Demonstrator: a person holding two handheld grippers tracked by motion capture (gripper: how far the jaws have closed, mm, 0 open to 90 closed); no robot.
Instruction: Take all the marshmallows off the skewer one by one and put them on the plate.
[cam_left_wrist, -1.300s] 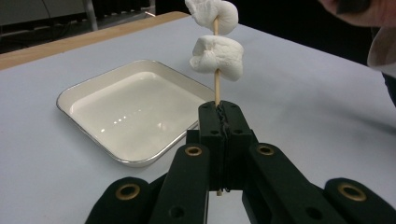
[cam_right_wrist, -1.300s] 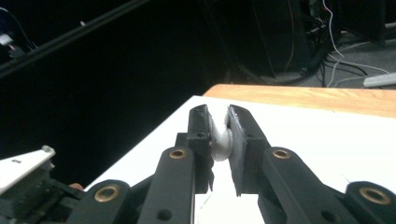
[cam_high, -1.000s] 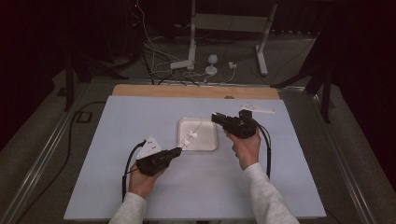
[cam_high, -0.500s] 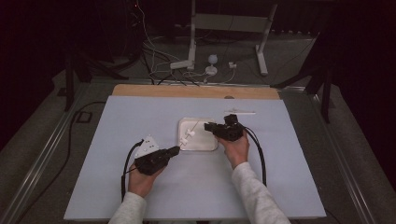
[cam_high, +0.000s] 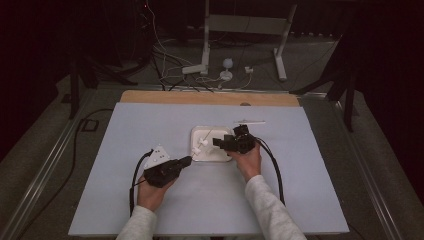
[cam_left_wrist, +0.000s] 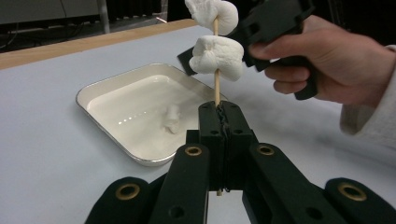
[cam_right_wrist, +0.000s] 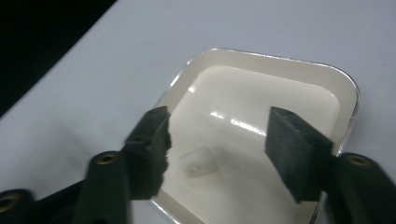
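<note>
The right gripper (cam_high: 218, 142) has come down over the tray (cam_high: 196, 150), jaws gaping empty; the left gripper (cam_left_wrist: 219, 109) is pinching a marshmallow skewer (cam_left_wrist: 216, 84).

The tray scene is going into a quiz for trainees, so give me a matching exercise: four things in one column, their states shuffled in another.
Things:
1. left gripper
2. right gripper
3. skewer
4. loose marshmallow

States:
A. lying in the white tray
B. jaws open above the tray
C. shut on the stick
D. upright, with two marshmallows threaded on

Pairs: 1-C, 2-B, 3-D, 4-A
</note>
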